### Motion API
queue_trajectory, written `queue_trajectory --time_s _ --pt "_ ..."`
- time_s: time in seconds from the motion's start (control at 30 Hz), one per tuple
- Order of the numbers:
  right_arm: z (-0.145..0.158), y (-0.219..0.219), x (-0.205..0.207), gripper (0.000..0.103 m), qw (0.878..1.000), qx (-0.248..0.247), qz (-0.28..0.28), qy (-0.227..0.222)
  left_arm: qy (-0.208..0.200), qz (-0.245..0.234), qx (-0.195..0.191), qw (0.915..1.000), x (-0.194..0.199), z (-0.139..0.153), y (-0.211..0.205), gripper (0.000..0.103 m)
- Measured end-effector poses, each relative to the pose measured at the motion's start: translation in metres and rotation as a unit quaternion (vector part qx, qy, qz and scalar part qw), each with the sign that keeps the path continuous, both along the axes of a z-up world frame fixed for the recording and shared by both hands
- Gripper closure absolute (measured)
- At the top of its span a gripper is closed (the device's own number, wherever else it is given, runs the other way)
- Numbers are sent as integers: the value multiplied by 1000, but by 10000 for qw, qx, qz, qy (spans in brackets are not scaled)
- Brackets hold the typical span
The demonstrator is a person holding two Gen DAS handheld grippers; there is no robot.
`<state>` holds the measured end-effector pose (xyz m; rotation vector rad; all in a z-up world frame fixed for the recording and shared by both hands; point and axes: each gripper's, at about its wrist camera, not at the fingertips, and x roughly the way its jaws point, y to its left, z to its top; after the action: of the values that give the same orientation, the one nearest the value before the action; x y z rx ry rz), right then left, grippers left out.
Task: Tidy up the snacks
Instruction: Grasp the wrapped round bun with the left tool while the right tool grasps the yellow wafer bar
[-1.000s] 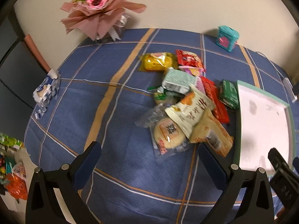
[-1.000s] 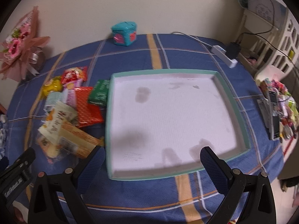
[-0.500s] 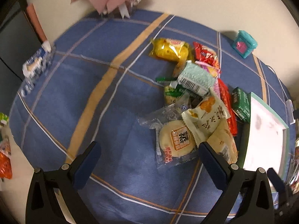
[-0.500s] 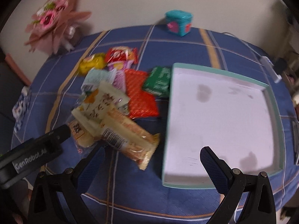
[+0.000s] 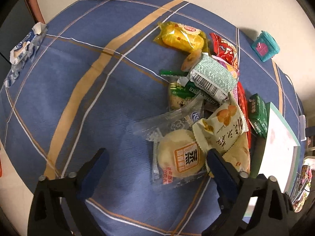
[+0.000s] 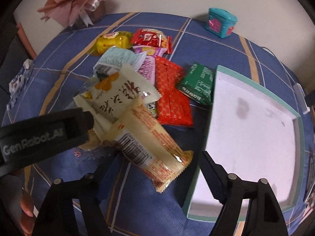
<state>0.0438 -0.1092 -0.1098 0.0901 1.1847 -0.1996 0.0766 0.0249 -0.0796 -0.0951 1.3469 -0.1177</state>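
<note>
A pile of snack packets lies on the blue checked tablecloth. In the left wrist view my left gripper [image 5: 155, 161] hangs just above the pile. Its jaws are closing around a round pastry in a clear wrapper [image 5: 179, 161], and the pads are still apart from it. A cream packet with an orange drawing [image 5: 226, 129] overlaps the pastry. My right gripper [image 6: 155, 167] is closing over a long beige cracker packet [image 6: 149, 143] without pressing on it. The left gripper's black body [image 6: 39, 133] crosses the right wrist view. A teal-rimmed white tray [image 6: 194, 186] lies right of the pile, with nothing in it.
A yellow packet [image 5: 181, 37], a red packet [image 5: 224, 49], a mint packet [image 5: 212, 74] and a green packet [image 5: 258, 114] lie farther back. A teal box [image 6: 220, 22] and a pink bouquet [image 6: 78, 2] stand by the wall. A tissue pack [image 5: 23, 47] lies at the left edge.
Both grippers have come down and closer to the snack pile. The right wrist view has swung from the tray to the pile. Both pairs of jaws stand narrower.
</note>
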Motion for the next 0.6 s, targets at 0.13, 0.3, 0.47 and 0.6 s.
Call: queue_trajectory --time_s 0.13,0.3,0.47,0.6 --pt "-8 1 7 33 9999 -41 88 82 82 6 -152 9999 7 -8 -2 10" --pt "-16 0 10 39 9998 -77 69 158 102 34 -208 9997 14 -17 -2 10" --pt "-19 -4 13 40 9999 -11 29 148 196 212 -214 9994 24 -26 5 10" --pt "-19 -4 10 40 9999 7 9 150 127 328 -32 9994 33 -26 8 10"
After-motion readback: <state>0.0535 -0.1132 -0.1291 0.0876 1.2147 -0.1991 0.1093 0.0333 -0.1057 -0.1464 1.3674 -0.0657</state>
